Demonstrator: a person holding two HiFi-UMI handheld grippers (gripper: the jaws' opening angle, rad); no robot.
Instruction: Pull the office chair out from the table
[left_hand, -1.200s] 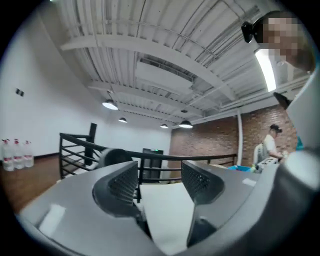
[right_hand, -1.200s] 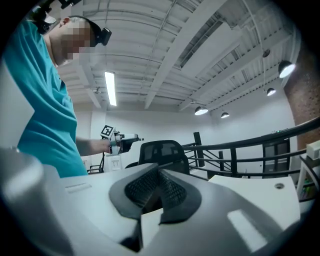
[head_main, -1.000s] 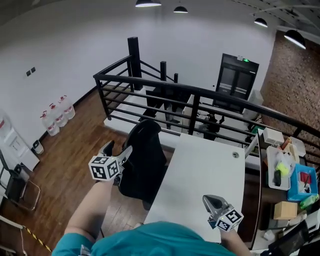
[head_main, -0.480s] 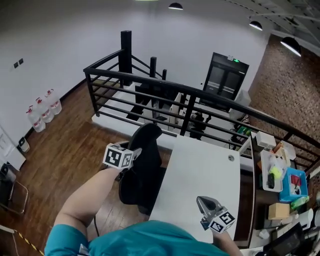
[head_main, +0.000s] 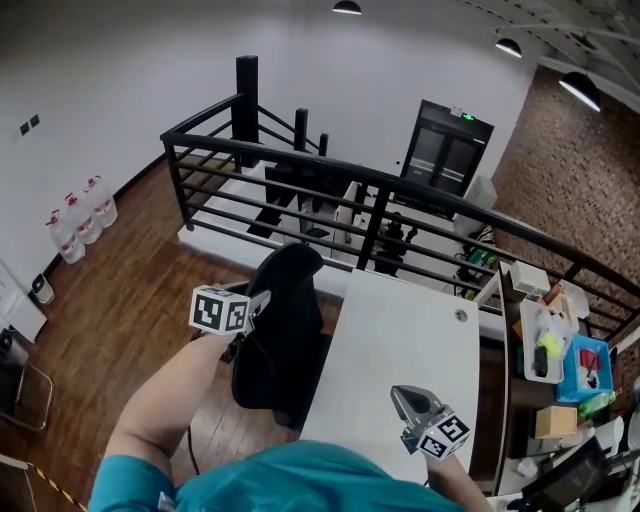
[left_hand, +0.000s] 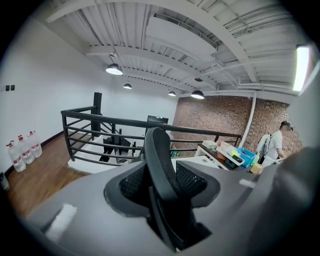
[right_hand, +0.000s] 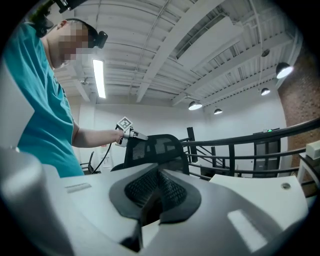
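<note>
The black office chair (head_main: 278, 335) stands tucked against the left side of the white table (head_main: 400, 335). My left gripper (head_main: 256, 299) reaches level with the top of its backrest. In the left gripper view the backrest's rim (left_hand: 159, 155) stands upright between the mesh pads (left_hand: 131, 183). The jaws have just been closing and now press the rim on both sides. My right gripper (head_main: 408, 398) hovers over the table's near end, shut with nothing in it (right_hand: 159, 175). In the right gripper view the chair (right_hand: 156, 146) and the left gripper (right_hand: 131, 133) show beyond it.
A black railing (head_main: 380, 190) runs behind the table and chair. A shelf with boxes and clutter (head_main: 560, 350) lines the table's right side. Water bottles (head_main: 80, 215) stand on the wooden floor at the far left wall. A person (left_hand: 279, 141) stands in the distance.
My left gripper has come in to the chair's backrest and its jaws have narrowed around the rim. The right gripper has drifted a little left over the table.
</note>
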